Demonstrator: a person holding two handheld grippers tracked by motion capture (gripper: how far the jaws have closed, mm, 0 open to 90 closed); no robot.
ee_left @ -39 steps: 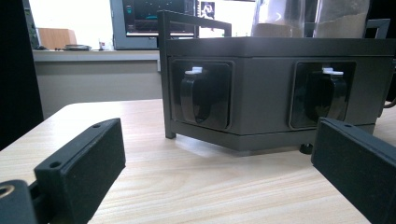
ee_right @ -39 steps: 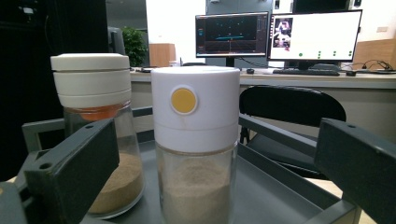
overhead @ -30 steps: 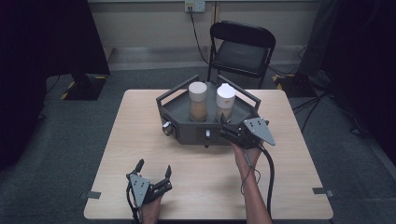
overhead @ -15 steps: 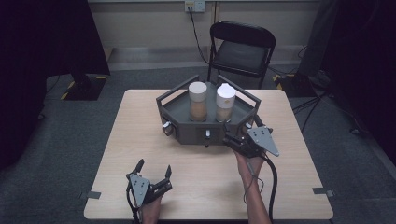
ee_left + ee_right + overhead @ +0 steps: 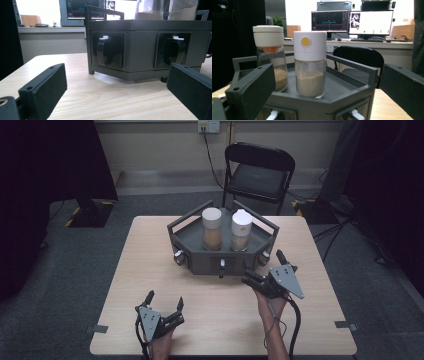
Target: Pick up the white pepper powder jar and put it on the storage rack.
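The jar with the white lid and yellow dot [image 5: 310, 63] stands upright on the grey hexagonal rack [image 5: 222, 251], on its right half, just beside a second jar with a cream lid [image 5: 270, 60]; both hold a tan powder that fills only the lower part. The right gripper [image 5: 264, 270] hovers just in front of the rack's front right corner, jaws spread wide and empty, and in the right gripper view the white-lidded jar sits between them but farther off — so the step in hand seems to be the approach for a grasp. The next move probably calls for lifting the jaws over the rack's rail and closing on the glass body without knocking the neighbour jar. The left gripper [image 5: 164, 313] rests low near the front edge of the table [image 5: 150, 255], also spread and empty, pointing at the rack's front wall with its dark knobs [image 5: 107, 51]. The table is light wood — it stands on grey carpet, with a black folding chair [image 5: 260, 172] behind it and monitors [image 5: 352, 22] on a desk farther off.
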